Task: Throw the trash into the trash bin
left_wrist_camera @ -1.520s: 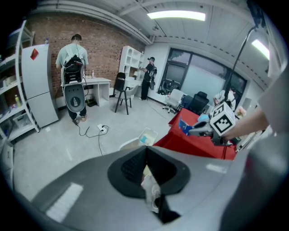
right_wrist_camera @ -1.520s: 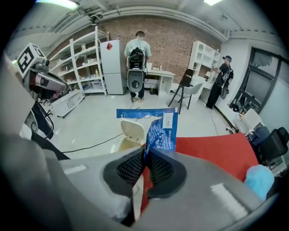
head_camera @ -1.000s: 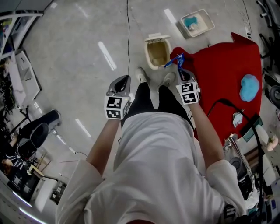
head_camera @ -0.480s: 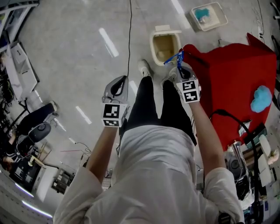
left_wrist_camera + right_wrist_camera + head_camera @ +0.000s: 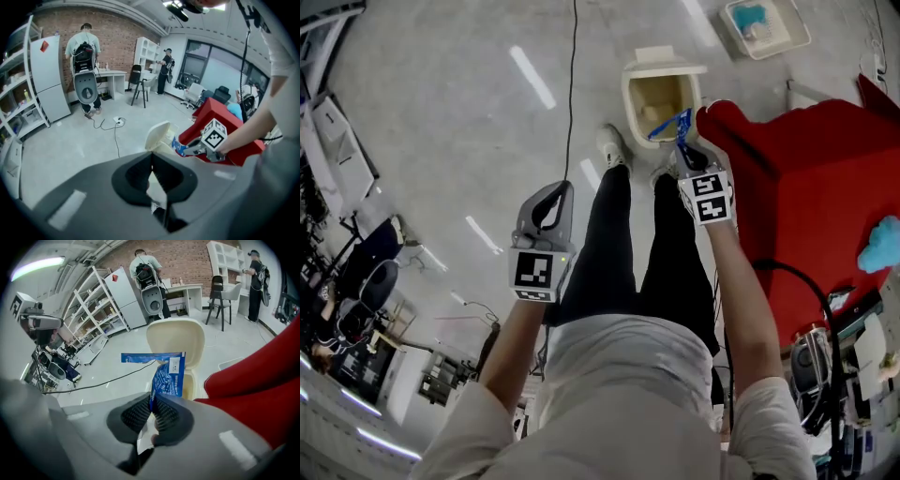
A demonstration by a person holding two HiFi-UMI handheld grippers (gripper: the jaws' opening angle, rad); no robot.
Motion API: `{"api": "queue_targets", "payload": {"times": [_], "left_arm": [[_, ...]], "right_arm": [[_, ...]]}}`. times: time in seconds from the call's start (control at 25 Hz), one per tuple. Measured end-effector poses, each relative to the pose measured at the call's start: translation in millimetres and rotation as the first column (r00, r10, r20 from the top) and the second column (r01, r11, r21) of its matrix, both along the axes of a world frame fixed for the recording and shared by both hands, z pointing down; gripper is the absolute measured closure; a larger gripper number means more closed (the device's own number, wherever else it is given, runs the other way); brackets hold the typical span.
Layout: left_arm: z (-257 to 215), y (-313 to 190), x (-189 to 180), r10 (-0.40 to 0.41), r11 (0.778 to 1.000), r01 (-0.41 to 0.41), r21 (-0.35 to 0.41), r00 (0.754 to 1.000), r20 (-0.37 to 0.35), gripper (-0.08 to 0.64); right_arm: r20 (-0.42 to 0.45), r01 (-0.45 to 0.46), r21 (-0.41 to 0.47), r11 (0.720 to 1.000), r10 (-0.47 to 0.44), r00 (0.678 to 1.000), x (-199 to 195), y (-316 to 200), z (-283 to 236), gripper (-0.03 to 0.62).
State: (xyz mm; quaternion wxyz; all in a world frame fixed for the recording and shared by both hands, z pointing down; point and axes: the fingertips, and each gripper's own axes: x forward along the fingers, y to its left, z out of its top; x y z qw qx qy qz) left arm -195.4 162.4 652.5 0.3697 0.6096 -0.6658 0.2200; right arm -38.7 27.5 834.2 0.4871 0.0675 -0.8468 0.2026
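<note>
Wrapper (image 5: 167, 373) at the bin (image 5: 176, 339)
My right gripper (image 5: 152, 403) pinched the wrapper, bin just ahead of its jaws; my left gripper (image 5: 151, 160) was pressed together, empty.

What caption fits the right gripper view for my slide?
Right gripper pinches a blue wrapper in front of the open cream trash bin.

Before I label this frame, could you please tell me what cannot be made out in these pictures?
- Inside of the bin: in the head view it is too small to tell; in the right gripper view the wrapper covers most of the opening.
- Print on the wrapper: too small to read in the right gripper view.
- What lies in the tray: too small in the head view, at the top edge.
</note>
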Motion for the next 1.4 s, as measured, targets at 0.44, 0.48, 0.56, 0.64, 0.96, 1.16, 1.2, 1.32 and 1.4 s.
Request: {"api": "queue_targets", "payload": {"times": [0.44, 0.48, 0.56, 0.64, 0.96, 1.16, 1.2, 1.32, 1.4], "left_arm": [[68.6, -0.9, 9.4, -0.042, 0.997, 0.037, -0.074, 0.997, -0.069, 0.555], [73.2, 0.6, 10.1, -0.031, 0.997, 0.027, -0.07, 0.997, -0.064, 0.555], [78.7, 2.3, 11.4, -0.01, 0.998, 0.006, -0.064, 0.998, -0.06, 0.555], [78.4, -1.8, 13.3, -0.014, 0.998, 0.009, -0.068, 0.997, -0.073, 0.555], [75.2, -8.9, 21.7, 0.024, 0.999, -0.027, -0.038, 0.997, -0.069, 0.555], [61.6, -14.0, 27.4, 0.011, 0.999, -0.013, -0.032, 0.998, -0.067, 0.555], [58.6, -13.8, 28.4, 0.022, 1.0, -0.023, -0.02, 0.998, -0.059, 0.555], [47.0, -12.9, 31.9, 0.032, 1.0, -0.032, 0.0, 0.998, -0.047, 0.555], [38.1, -12.9, 34.7, 0.028, 1.0, -0.027, 0.004, 0.999, -0.044, 0.555]], "right_arm": [[-0.035, -0.104, -0.092, 0.99, 0.102, 0.994, 4.6, 3.4, 103.0, 0.583], [-0.04, -0.114, -0.094, 0.989, 0.11, 0.993, 6.2, 3.1, 108.8, 0.576], [-0.053, -0.121, -0.106, 0.987, 0.115, 0.992, 9.1, 4.1, 117.0, 0.488], [-0.066, -0.121, -0.113, 0.986, 0.115, 0.991, 11.6, 4.9, 120.4, 0.471], [-0.06, -0.136, -0.094, 0.986, 0.131, 0.99, 18.3, 1.3, 103.6, 0.471], [-0.041, -0.123, -0.075, 0.99, 0.12, 0.992, 21.0, -1.0, 81.7, 0.483], [-0.038, -0.121, -0.07, 0.99, 0.119, 0.992, 21.6, -1.5, 75.7, 0.492], [-0.023, -0.117, -0.057, 0.992, 0.116, 0.993, 23.2, -1.1, 55.4, 0.514], [-0.014, -0.114, -0.049, 0.992, 0.113, 0.993, 25.2, 0.1, 41.6, 0.52]]}}
